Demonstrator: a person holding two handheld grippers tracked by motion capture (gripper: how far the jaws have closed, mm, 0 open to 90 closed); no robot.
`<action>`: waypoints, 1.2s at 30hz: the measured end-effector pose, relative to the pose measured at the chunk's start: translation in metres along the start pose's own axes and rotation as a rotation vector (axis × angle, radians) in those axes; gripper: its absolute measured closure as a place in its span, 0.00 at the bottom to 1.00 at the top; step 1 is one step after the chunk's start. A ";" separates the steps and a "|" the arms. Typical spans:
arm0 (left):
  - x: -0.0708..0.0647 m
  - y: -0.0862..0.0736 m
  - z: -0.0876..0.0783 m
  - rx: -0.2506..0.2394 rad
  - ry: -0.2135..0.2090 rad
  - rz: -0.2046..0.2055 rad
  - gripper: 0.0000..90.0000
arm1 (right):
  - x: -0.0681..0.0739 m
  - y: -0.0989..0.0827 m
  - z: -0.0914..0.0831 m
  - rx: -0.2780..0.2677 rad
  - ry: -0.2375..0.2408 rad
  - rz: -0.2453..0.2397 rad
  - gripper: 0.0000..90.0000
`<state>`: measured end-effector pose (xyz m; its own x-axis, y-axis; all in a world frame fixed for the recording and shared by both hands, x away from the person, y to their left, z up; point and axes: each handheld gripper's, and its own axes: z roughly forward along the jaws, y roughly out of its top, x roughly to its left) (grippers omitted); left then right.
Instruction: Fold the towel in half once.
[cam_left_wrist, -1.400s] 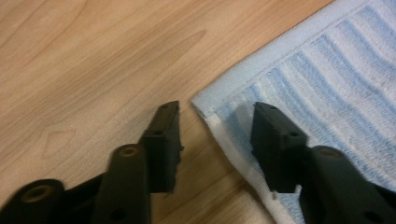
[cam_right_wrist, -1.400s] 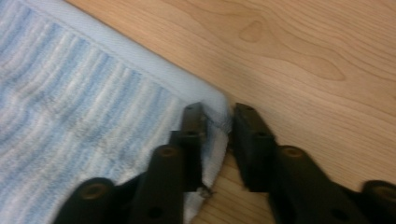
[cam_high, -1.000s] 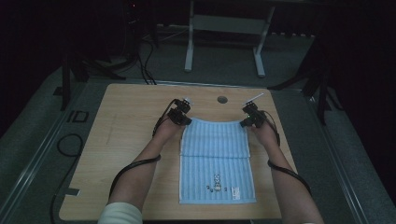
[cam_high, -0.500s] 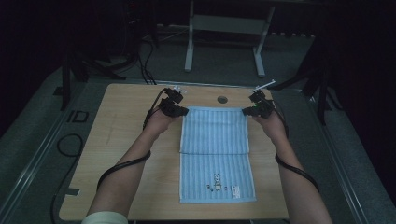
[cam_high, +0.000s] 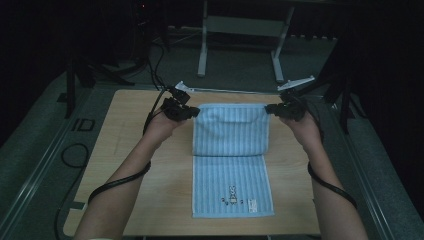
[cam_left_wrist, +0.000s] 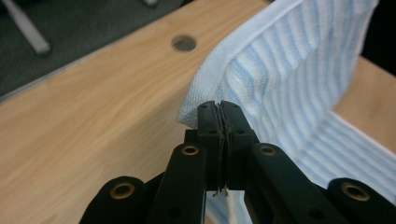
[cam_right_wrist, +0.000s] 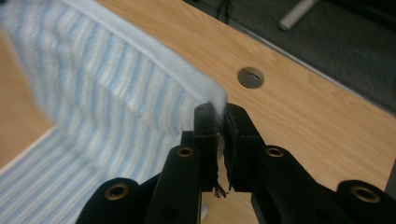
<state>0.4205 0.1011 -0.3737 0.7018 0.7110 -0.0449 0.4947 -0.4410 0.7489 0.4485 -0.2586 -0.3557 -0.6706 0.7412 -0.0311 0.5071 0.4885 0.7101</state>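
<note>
A blue-and-white striped towel (cam_high: 231, 150) lies lengthwise on the wooden table (cam_high: 120, 145), its near end flat with a small printed figure. Its far edge is lifted off the table and stretched between both hands. My left gripper (cam_high: 192, 112) is shut on the far left corner of the towel (cam_left_wrist: 280, 79), pinched between the black jaws (cam_left_wrist: 219, 116). My right gripper (cam_high: 270, 108) is shut on the far right corner of the towel (cam_right_wrist: 107, 88), with cloth caught between its pads (cam_right_wrist: 219, 121). The raised part hangs down in a curve toward the table.
A round cable hole (cam_left_wrist: 183, 43) sits in the table near its far edge, also visible as a hole (cam_right_wrist: 250, 77) in the right gripper view. Black cables (cam_high: 115, 182) trail from both grippers along the forearms. A metal stand (cam_high: 240, 35) rises beyond the table on dark floor.
Both hands have risen and moved away from me, lifting the towel's far edge off the table. The raised part of the towel now hangs between the two grippers.
</note>
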 end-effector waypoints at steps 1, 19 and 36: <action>-0.005 -0.002 -0.005 -0.009 -0.018 -0.002 0.97 | 0.004 -0.003 -0.008 -0.011 0.008 -0.007 0.93; -0.088 -0.140 0.004 0.103 -0.225 0.052 0.97 | 0.072 -0.174 -0.023 0.055 0.250 0.025 0.93; -0.125 -0.187 -0.009 0.217 -0.416 0.065 0.65 | 0.087 -0.248 -0.056 0.093 0.302 0.160 0.70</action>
<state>0.2356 0.0993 -0.5025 0.8588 0.4177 -0.2968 0.5074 -0.6131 0.6055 0.2339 -0.3406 -0.4947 -0.7018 0.6485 0.2948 0.6562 0.4276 0.6217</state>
